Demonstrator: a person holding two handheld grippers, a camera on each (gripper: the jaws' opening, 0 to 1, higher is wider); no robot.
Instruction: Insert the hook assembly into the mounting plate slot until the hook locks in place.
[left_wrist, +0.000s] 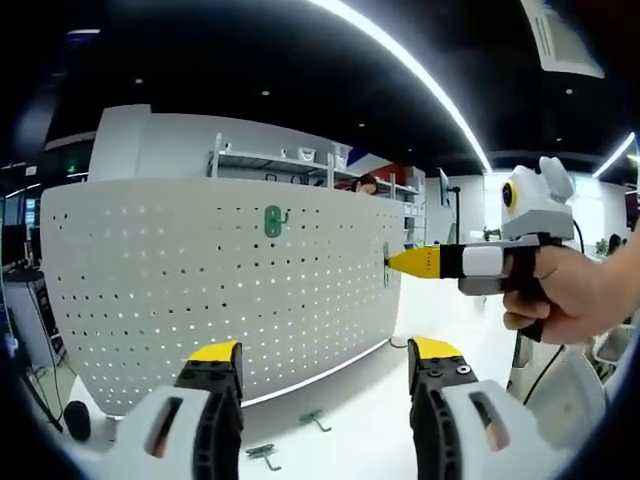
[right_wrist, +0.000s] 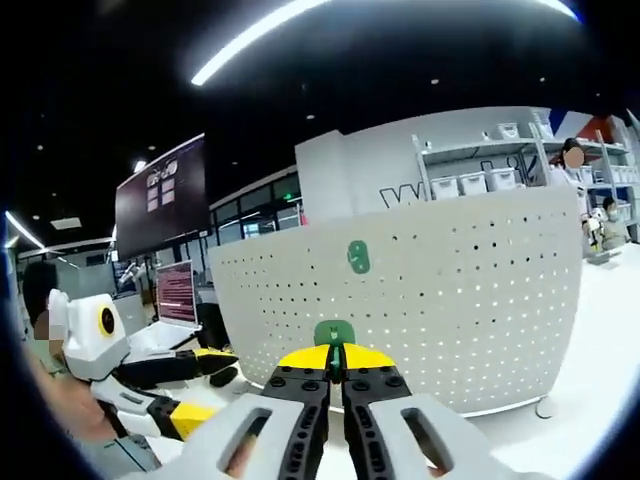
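The white perforated mounting plate (left_wrist: 200, 290) stands upright on the table. One green hook (left_wrist: 272, 221) hangs on its upper middle. My right gripper (left_wrist: 398, 262) comes in from the right, held by a hand (left_wrist: 560, 295), and presses a second green hook (left_wrist: 386, 262) against the plate's right part. In the right gripper view, the right gripper (right_wrist: 335, 358) is shut on that green hook (right_wrist: 333, 334), close to the plate (right_wrist: 460, 290), below the mounted hook (right_wrist: 357, 257). My left gripper (left_wrist: 325, 355) is open and holds nothing, a short way in front of the plate; it appears at lower left (right_wrist: 198, 388).
Two loose green hooks (left_wrist: 262, 455) (left_wrist: 315, 420) lie on the white table in front of the plate. Shelves with white bins (right_wrist: 480, 165) stand behind it. A lit monitor (right_wrist: 175, 290) is at the far left. A black cable (left_wrist: 545, 375) trails by the right hand.
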